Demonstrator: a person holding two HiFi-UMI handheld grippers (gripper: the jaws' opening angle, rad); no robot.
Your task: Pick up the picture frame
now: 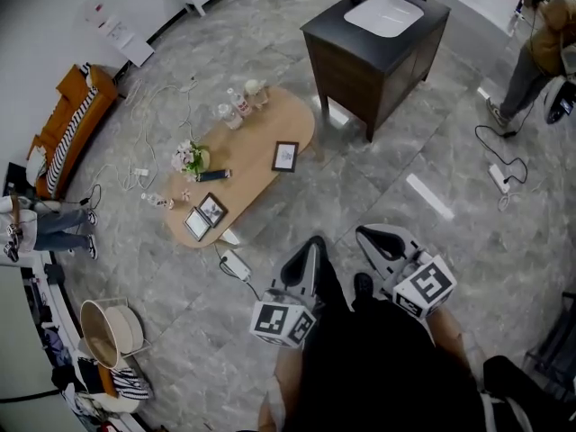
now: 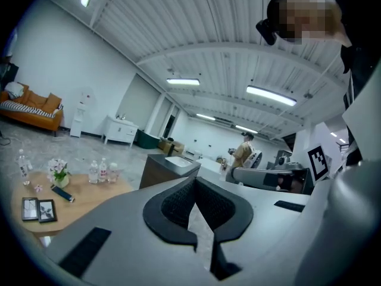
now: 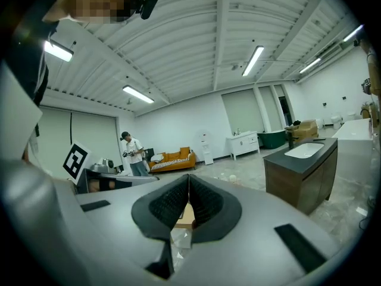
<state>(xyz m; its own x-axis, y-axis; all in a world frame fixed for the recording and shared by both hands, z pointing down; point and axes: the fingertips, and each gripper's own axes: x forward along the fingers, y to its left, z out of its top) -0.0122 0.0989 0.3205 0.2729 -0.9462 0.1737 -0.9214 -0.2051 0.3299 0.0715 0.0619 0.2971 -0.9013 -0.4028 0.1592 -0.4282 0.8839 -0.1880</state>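
Nearest, the left gripper (image 1: pixel 314 244) and the right gripper (image 1: pixel 367 234) hang short of the oval wooden tabletop (image 1: pixel 261 124), well apart from it, both clenched on nothing. The picture frame (image 1: pixel 285 156) sits near the tabletop's right edge. Two smaller frames (image 1: pixel 205 216) sit at its near end and bottles (image 1: pixel 236 106) at its far end.
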